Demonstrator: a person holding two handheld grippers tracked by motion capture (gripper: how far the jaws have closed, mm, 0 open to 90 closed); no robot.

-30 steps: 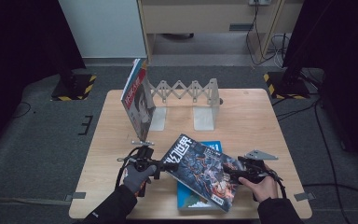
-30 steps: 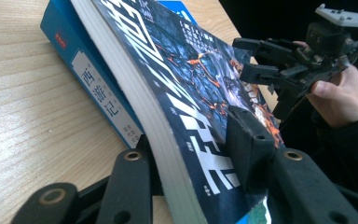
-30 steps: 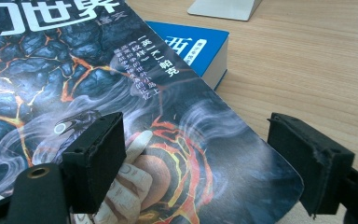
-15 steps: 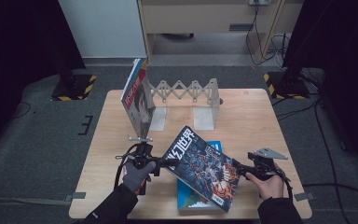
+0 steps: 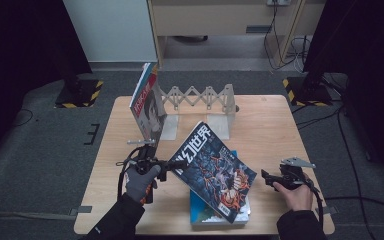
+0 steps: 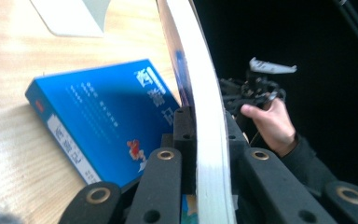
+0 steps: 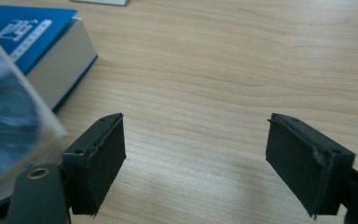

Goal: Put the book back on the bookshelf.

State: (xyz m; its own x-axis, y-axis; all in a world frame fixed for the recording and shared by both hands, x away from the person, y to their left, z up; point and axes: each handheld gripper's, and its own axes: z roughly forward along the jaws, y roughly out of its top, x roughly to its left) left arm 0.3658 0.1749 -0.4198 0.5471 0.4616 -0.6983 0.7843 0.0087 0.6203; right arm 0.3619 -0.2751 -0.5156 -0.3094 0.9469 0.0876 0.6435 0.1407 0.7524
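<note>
Left gripper (image 5: 166, 164) had just been closing and was clamped on the left edge of the dark-cover magazine (image 5: 214, 170), pads pinching its spine and pages in the left gripper view. Magazine was tilted, raised over the blue book (image 6: 100, 116) lying flat on the bench (image 5: 265, 130). Behind it, another magazine (image 5: 147, 102) stood upright against the accordion book rack (image 5: 200, 97). Right gripper (image 5: 269, 178) sat clear of the magazine's right edge, jaws wide apart with bare bench wood between them, nothing gripped.
</note>
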